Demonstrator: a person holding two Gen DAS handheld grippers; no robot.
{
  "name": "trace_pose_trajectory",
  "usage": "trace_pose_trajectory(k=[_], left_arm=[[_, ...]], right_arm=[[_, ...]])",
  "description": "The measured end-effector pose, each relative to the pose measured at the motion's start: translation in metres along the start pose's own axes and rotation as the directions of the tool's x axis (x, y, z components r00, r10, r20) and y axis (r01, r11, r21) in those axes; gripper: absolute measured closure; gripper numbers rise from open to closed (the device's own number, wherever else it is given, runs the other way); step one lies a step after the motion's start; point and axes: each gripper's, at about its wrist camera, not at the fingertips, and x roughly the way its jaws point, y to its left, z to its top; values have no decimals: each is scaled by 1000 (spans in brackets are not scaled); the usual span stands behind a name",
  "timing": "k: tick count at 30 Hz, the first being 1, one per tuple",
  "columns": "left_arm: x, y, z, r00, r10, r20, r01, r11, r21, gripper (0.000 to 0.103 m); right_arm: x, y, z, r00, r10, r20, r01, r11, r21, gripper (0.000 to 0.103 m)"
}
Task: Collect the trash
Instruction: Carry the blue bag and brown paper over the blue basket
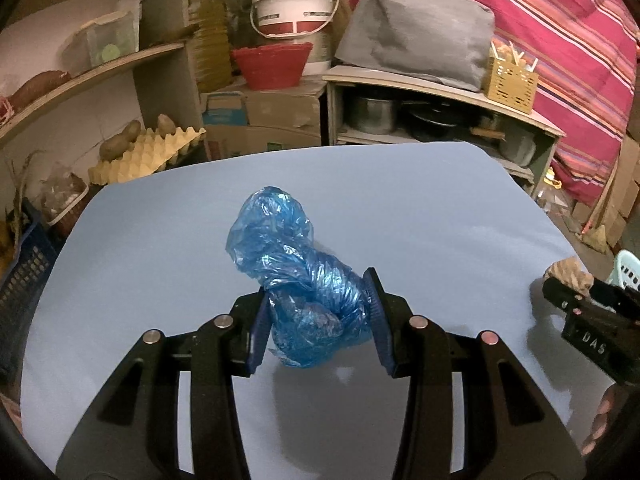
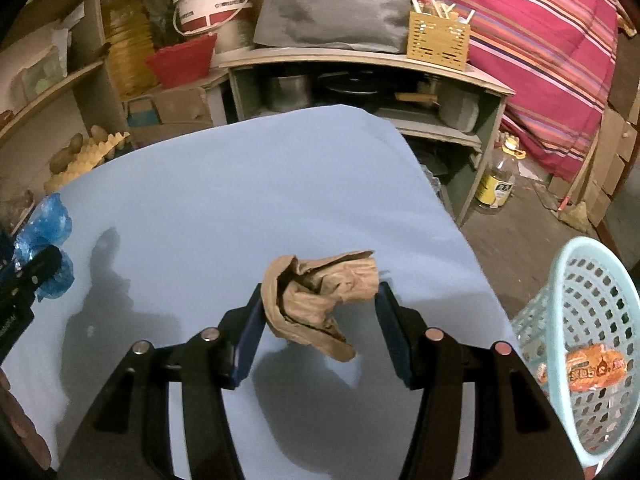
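Observation:
My left gripper (image 1: pixel 318 290) is shut on a crumpled blue plastic bag (image 1: pixel 292 276), held a little above the light blue table (image 1: pixel 160 240). My right gripper (image 2: pixel 320 294) is shut on a crumpled brown paper bag (image 2: pixel 316 300), also lifted off the table (image 2: pixel 240 180). The right gripper shows at the right edge of the left wrist view (image 1: pixel 568 288), with the brown paper (image 1: pixel 568 274) at its tip. The blue bag (image 2: pixel 46 220) shows at the left edge of the right wrist view. A pale turquoise plastic basket (image 2: pixel 584 320) stands low on the right, beyond the table edge, with an orange wrapper (image 2: pixel 596 366) inside.
Behind the table stand a low shelf with pots (image 2: pixel 360 88), a grey cover (image 2: pixel 336 4), a yellow holder (image 2: pixel 438 40), a white bucket (image 2: pixel 212 0) and a red basket (image 2: pixel 184 60). Egg trays with potatoes (image 1: pixel 144 148) lie at the left. A bottle (image 2: pixel 498 180) stands on the floor.

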Motion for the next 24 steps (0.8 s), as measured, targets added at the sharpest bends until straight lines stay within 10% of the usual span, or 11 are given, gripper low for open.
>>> trace_pose_trajectory(k=[12, 24], left_arm=[[-39, -60, -11, 999, -18, 27, 16, 997, 69, 61], [-90, -207, -1, 976, -188, 108, 170, 973, 157, 61]], right_arm=[[-54, -71, -7, 996, -32, 81, 28, 998, 59, 49], [-96, -212, -23, 979, -173, 110, 156, 977, 144, 48]])
